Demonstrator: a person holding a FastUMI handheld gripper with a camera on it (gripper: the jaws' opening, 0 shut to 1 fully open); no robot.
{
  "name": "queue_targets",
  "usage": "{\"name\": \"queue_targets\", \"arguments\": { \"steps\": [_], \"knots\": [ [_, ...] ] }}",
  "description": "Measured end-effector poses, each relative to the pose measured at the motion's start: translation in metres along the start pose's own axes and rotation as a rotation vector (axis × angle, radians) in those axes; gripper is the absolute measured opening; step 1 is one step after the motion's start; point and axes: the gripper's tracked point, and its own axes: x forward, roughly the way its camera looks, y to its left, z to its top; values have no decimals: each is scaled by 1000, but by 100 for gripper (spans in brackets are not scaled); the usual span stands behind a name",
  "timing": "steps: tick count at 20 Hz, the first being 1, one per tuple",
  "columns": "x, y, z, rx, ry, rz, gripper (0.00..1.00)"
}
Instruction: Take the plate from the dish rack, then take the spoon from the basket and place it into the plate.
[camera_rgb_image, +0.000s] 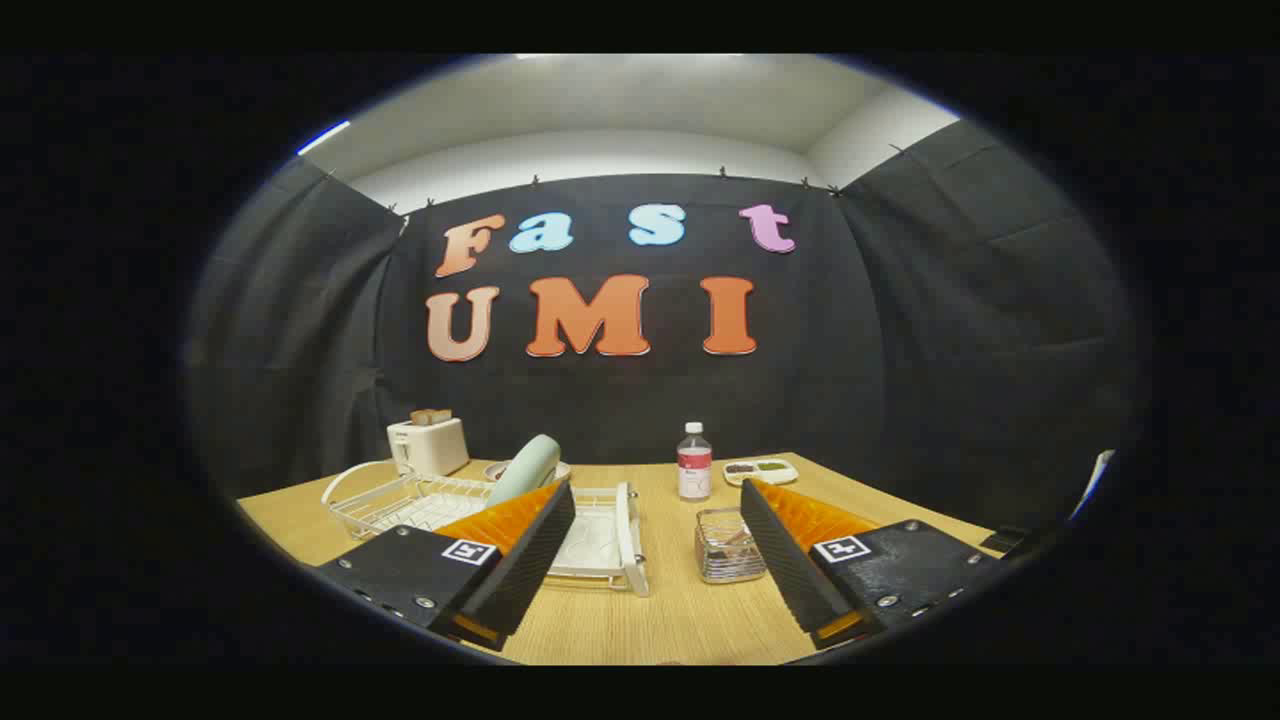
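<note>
Hand-held gripper (655, 560) spread wide, empty, above bench (660, 620); plate (524, 468) upright in dish rack (420, 500); basket (730, 545) between fingers.

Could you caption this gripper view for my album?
Open gripper hovers before the dish rack, upright plate and spoon basket.

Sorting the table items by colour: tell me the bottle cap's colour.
White cap on the bottle, clearest in the gripper view, beyond the open gripper.

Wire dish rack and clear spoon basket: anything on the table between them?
Gripper view: only bare wooden table between the white wire dish rack and clear basket. Open claw holds nothing.
</note>
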Motion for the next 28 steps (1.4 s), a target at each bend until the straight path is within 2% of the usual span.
{"name": "queue_targets", "arguments": {
  "steps": [6,11,28],
  "knots": [
    [4,3,-2,-65,23,-11,99],
    [7,4,-5,-27,34,-12,99],
    [16,10,-1,-37,37,-11,99]
  ]
}}
